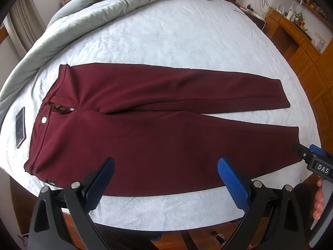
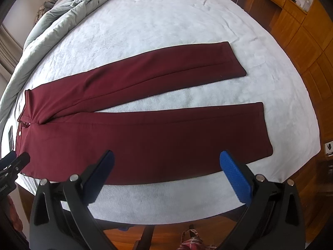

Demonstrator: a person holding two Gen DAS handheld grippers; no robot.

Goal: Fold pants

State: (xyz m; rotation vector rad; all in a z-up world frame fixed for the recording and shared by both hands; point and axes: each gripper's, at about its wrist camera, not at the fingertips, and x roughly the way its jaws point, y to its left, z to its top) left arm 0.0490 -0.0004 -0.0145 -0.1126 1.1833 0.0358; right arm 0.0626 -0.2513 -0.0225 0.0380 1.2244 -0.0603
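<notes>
Dark red pants [image 1: 156, 125] lie flat on the bed, waistband to the left, both legs spread to the right in a narrow V; they also show in the right wrist view [image 2: 145, 129]. A white button [image 1: 44, 120] sits at the open fly. My left gripper [image 1: 165, 179] is open and empty, hovering above the near edge of the near leg. My right gripper [image 2: 166, 177] is open and empty, over the near leg further right. The right gripper also shows at the right edge of the left wrist view [image 1: 312, 158].
The bed has a pale blue sheet [image 1: 166, 31]. A grey duvet [image 1: 87, 6] is bunched at the far left. A phone [image 1: 20, 127] lies left of the waistband. Wooden cabinets [image 2: 301, 31] stand to the right. The bed's near edge [image 1: 166, 214] is just below the grippers.
</notes>
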